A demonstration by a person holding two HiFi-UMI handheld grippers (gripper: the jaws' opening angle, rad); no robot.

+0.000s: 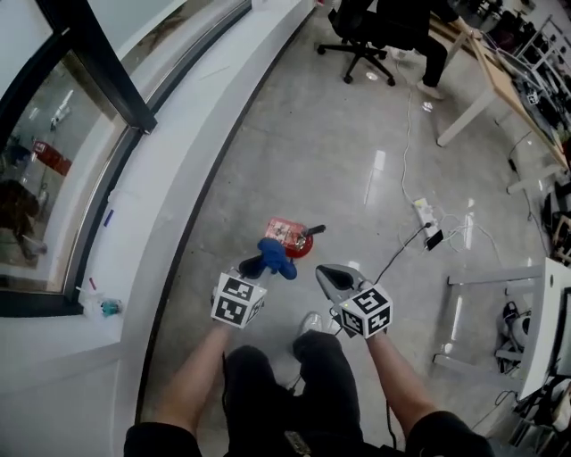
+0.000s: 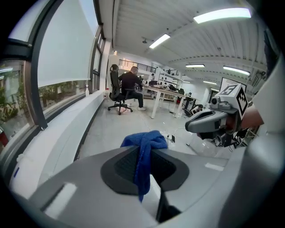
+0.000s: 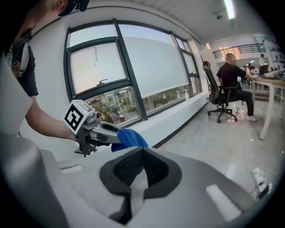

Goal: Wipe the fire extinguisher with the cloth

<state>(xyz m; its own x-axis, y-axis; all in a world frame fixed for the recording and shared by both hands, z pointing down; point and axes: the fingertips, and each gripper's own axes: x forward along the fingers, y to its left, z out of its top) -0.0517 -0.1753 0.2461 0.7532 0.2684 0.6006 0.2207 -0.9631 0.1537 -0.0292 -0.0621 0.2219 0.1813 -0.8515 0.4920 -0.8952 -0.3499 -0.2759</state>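
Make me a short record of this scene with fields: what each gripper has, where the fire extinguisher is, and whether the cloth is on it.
Left gripper: shut on the blue cloth, which hangs out between its jaws
Right gripper: jaws together, nothing between them
Fire extinguisher: red, on the floor, below the grippers
Contact: cloth held up in the air, not on the extinguisher
Background: seated person at a desk
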